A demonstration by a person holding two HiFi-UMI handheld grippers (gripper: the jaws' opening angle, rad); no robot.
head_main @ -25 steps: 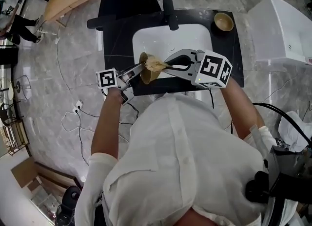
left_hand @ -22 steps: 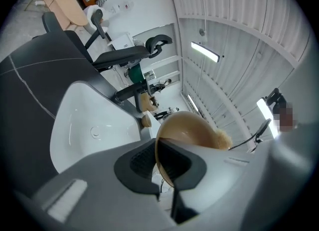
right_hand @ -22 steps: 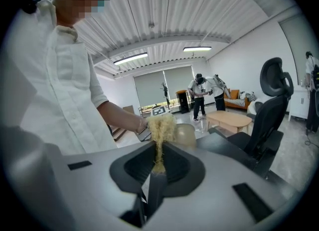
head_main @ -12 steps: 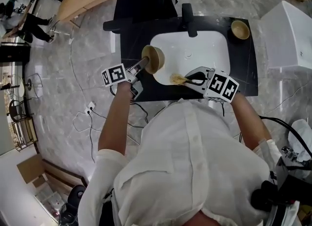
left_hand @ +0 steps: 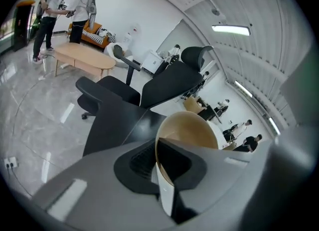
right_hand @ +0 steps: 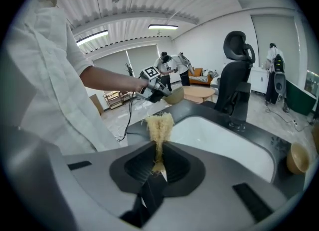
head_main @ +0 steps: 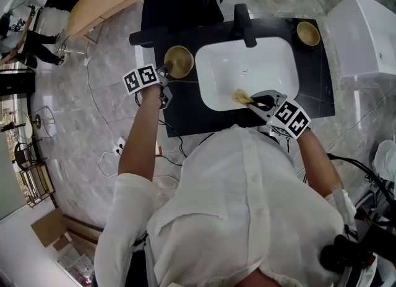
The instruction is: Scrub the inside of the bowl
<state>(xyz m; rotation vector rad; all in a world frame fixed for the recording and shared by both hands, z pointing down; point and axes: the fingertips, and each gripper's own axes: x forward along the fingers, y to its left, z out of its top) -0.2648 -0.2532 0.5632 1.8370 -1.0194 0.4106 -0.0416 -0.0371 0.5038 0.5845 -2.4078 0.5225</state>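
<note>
Both tools were clamped: left tool (head_main: 166, 72) on bowl (head_main: 179, 60) rim, right tool (head_main: 252, 101) on scrubber (head_main: 240, 97). Bowl was judged best set flat on table (head_main: 185, 114) before release.

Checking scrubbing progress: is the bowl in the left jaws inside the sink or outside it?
Outside. The bowl, clamped by the left gripper, is over the black counter, left of the white sink.
</note>
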